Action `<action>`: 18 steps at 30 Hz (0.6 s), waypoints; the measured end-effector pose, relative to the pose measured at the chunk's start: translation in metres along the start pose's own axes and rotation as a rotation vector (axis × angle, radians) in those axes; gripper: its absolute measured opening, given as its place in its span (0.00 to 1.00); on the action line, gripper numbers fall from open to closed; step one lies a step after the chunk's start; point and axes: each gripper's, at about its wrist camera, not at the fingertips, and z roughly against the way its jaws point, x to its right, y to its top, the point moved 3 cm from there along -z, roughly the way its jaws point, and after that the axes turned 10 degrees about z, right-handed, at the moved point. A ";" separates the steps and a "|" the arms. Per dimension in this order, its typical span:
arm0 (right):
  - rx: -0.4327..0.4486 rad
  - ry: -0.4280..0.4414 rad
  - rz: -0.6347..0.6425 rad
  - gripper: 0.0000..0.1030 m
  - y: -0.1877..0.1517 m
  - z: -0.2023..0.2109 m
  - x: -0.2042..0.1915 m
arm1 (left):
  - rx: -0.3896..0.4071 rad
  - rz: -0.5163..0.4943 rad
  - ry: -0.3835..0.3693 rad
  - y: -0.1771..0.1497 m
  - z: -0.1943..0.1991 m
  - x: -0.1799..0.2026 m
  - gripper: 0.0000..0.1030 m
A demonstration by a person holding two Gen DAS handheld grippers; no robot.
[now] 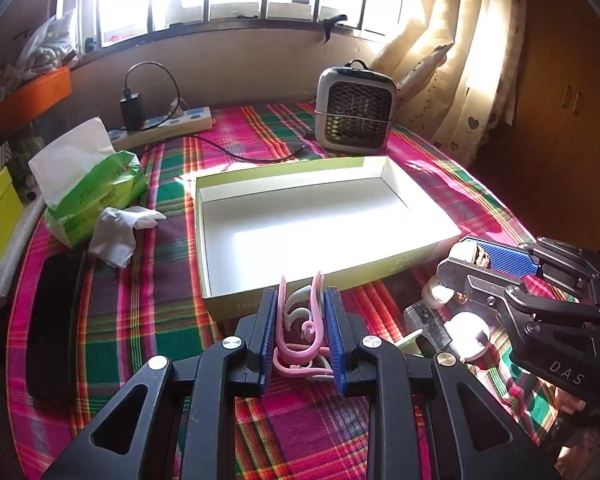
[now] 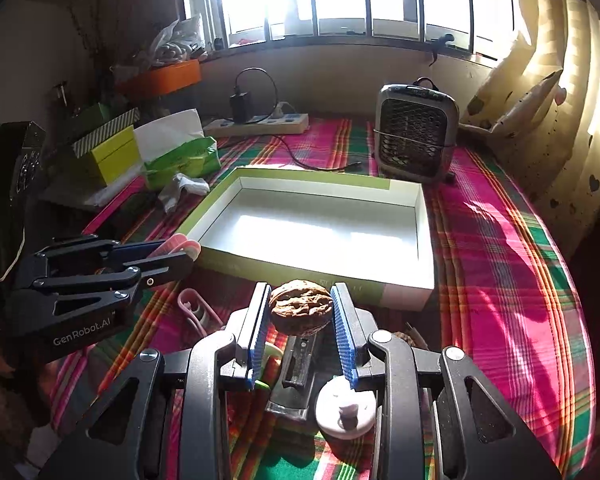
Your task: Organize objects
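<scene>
Right now, through my left wrist camera, my left gripper [image 1: 300, 334] is clamped on a bundle of pink and pale plastic hooks [image 1: 302, 326], its blue pads pressed against both sides of them. It sits just short of the near wall of the open box [image 1: 380, 270], a shallow green-sided tray with a white inside, lying on the plaid cloth [image 1: 172, 264]. To the right of the box's near corner I see my right gripper [image 1: 482, 256], its fingers pinching a walnut [image 1: 478, 255], and under it lie a white round knob [image 1: 470, 336] and a dark metal piece I cannot identify. Left of the box stand the green tissue pack [image 1: 96, 196] and a crumpled tissue [image 1: 118, 232]; a black case [image 1: 54, 328] lies further left and nearer to me. Behind the box are the small fan heater [image 1: 356, 106] and the power strip [image 1: 164, 124]. Through my right wrist camera, my right gripper [image 2: 301, 308] holds the walnut [image 2: 301, 307] squeezed between its blue pads, just before the box's near wall [image 2: 300, 272]. Below it on the cloth lie the white knob [image 2: 346, 414] and a black stapler-like thing [image 2: 296, 376]. Left of the box's near corner, my left gripper [image 2: 180, 252] carries the pink hooks [image 2: 182, 246], and another pink hook [image 2: 194, 310] lies on the cloth beneath it. The heater [image 2: 416, 134] stands behind the box's far right corner.
</scene>
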 end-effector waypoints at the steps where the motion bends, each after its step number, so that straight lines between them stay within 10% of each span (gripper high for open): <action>1: -0.002 0.004 -0.003 0.31 0.003 -0.003 0.003 | -0.002 0.003 0.001 0.003 -0.002 0.000 0.21; 18: -0.075 -0.013 -0.015 0.31 0.045 -0.072 0.046 | -0.037 0.036 0.028 0.045 -0.060 -0.009 0.20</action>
